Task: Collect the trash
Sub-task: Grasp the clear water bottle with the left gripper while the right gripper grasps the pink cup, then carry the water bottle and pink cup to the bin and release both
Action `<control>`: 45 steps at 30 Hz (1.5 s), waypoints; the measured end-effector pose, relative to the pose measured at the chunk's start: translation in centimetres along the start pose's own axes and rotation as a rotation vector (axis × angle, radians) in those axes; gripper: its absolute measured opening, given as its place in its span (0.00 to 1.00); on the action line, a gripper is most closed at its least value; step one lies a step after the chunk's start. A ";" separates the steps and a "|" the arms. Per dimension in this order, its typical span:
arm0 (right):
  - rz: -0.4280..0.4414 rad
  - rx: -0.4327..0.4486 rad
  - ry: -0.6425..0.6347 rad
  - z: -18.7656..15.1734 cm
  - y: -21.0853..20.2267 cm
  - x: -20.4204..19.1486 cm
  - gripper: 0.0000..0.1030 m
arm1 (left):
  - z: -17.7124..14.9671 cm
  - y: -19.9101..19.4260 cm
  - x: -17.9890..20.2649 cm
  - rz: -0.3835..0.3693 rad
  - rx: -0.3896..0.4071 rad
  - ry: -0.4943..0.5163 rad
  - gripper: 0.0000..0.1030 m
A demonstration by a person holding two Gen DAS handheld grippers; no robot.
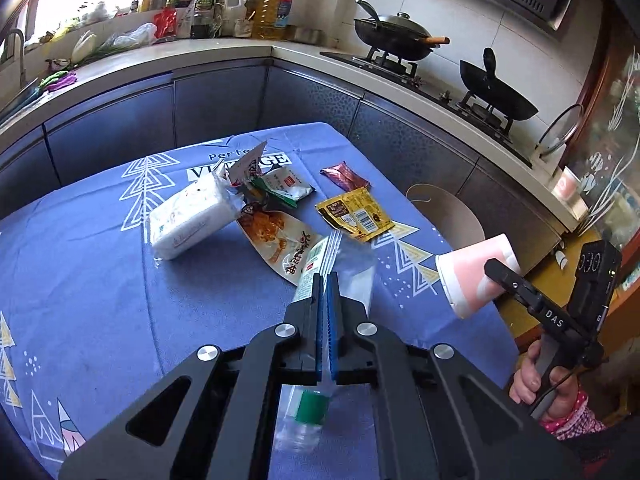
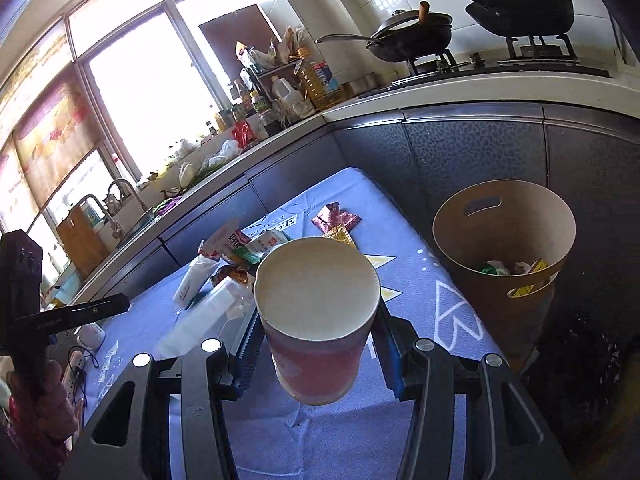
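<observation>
My left gripper (image 1: 327,280) is shut on a clear plastic bottle (image 1: 348,276) with a green cap (image 1: 314,408), flattened between the blue pads above the blue tablecloth (image 1: 100,280). My right gripper (image 2: 316,328) is shut on a pink and white paper cup (image 2: 316,300), held on its side over the table's right edge; it also shows in the left wrist view (image 1: 474,276). A brown paper bin (image 2: 504,240) with some trash inside stands on the floor right of the table. On the table lie a tissue pack (image 1: 192,220), an orange snack wrapper (image 1: 276,240), a yellow sachet (image 1: 354,214) and a maroon sachet (image 1: 344,174).
Dark kitchen cabinets and a pale counter (image 1: 200,56) wrap the table's far side. Two woks (image 1: 394,36) sit on the stove. Bottles (image 1: 268,4) crowd the counter corner. A sink and tap (image 2: 116,200) are at the left under the window.
</observation>
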State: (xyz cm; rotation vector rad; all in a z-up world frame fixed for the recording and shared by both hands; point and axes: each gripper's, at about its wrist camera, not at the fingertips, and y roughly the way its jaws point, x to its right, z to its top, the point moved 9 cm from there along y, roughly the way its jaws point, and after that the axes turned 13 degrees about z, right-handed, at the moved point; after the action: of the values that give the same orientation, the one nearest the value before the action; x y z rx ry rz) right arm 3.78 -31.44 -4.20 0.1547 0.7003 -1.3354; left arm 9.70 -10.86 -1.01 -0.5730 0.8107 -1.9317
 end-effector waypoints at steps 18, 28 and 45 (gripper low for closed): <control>0.028 -0.061 0.048 -2.2 1.7 0.3 0.50 | -7.2 3.9 2.3 0.185 -0.132 0.334 0.88; -0.016 0.018 0.051 1.2 -0.1 2.9 0.50 | -5.9 5.1 2.9 0.140 -0.156 0.302 0.57; -0.272 0.195 0.187 10.1 -3.7 20.1 0.50 | 7.2 15.6 26.8 -0.233 -0.266 0.411 0.58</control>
State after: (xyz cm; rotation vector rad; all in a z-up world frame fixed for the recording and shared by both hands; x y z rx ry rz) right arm 5.49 -54.09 -6.13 0.3552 0.7667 -1.6654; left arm 11.43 -42.22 -6.06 -0.4447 1.3249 -2.2085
